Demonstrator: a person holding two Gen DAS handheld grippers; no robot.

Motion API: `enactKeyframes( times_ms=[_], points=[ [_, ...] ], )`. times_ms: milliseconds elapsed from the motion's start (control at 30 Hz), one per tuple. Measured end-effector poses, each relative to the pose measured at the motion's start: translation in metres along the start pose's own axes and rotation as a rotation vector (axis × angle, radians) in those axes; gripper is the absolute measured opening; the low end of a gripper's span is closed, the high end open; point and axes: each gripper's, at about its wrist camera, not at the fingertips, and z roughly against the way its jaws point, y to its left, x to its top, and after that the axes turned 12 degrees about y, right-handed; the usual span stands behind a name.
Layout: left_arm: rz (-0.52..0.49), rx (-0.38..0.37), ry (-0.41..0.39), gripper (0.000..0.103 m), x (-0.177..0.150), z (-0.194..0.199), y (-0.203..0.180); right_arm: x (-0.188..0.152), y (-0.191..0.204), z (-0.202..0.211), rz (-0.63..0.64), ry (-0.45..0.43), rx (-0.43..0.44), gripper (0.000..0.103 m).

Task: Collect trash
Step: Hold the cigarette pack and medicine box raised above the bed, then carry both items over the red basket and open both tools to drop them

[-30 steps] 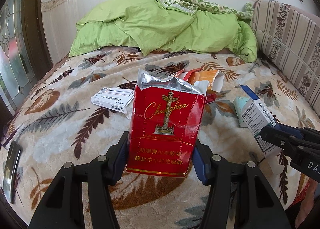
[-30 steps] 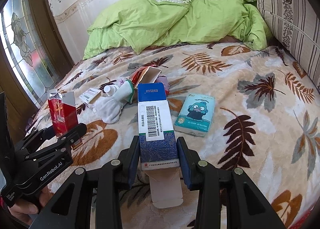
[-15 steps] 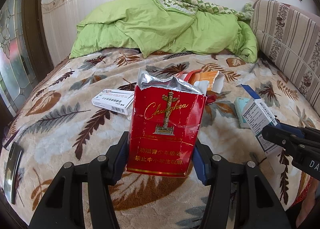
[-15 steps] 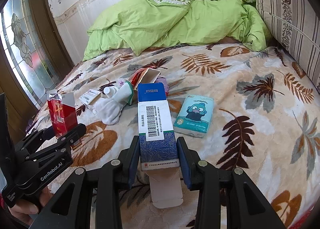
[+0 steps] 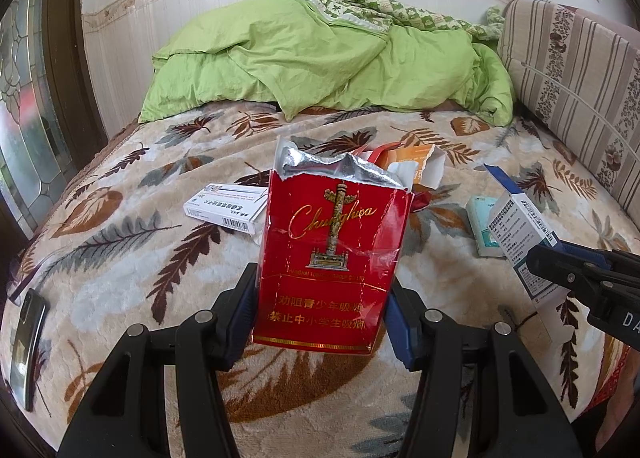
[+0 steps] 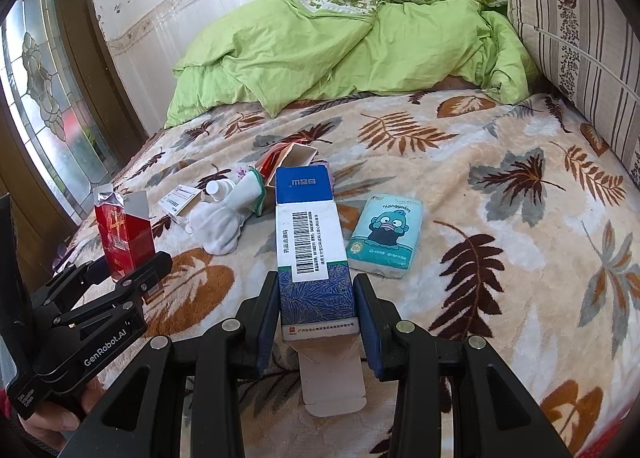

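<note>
The left hand-held gripper (image 5: 322, 306) is clamping a torn red cigarette pack (image 5: 332, 254) by its two narrow sides, and the pack is standing upright between the pads with its foil-lined mouth uppermost. The right hand-held gripper (image 6: 316, 306) is gripping a blue and white medicine carton (image 6: 310, 242) near its lower end; the carton's long axis is running straight ahead along the fingers, and its open flap is hanging below the jaws. Both items are being carried clear above the bed (image 6: 500, 258).

No bin or bag is showing in either view, so the drop point cannot be placed.

The remaining litter is lying ahead of both grippers on the blanket. A teal tissue packet (image 6: 386, 234) is sitting just right of the carton's line and nearest the right hand. A white glove (image 6: 228, 217), a small white bottle (image 6: 218, 187), an opened orange box (image 6: 292, 157) and a flat white carton (image 5: 226, 207) are clustering further out toward the left side, closer to the left hand.

Judgement: with both jaws occupied, unloading is likely coming before any further pick-up. A dark phone (image 5: 28, 342) is resting at the bed's left edge and appears not to be trash.
</note>
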Motion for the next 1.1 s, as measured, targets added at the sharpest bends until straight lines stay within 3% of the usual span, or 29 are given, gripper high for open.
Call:
enactKeyframes(
  times_ms=[467, 1100],
  points=[
    [-0.007, 0.005, -0.008, 0.056, 0.002, 0.001, -0.002, 0.0, -0.005, 0.007, -0.022, -0.02, 0.005, 0.039],
    [-0.056, 0.005, -0.015, 0.056, -0.002, 0.005, -0.015, -0.023, -0.013, 0.04, -0.097, -0.078, 0.077, 0.039]
  ],
)
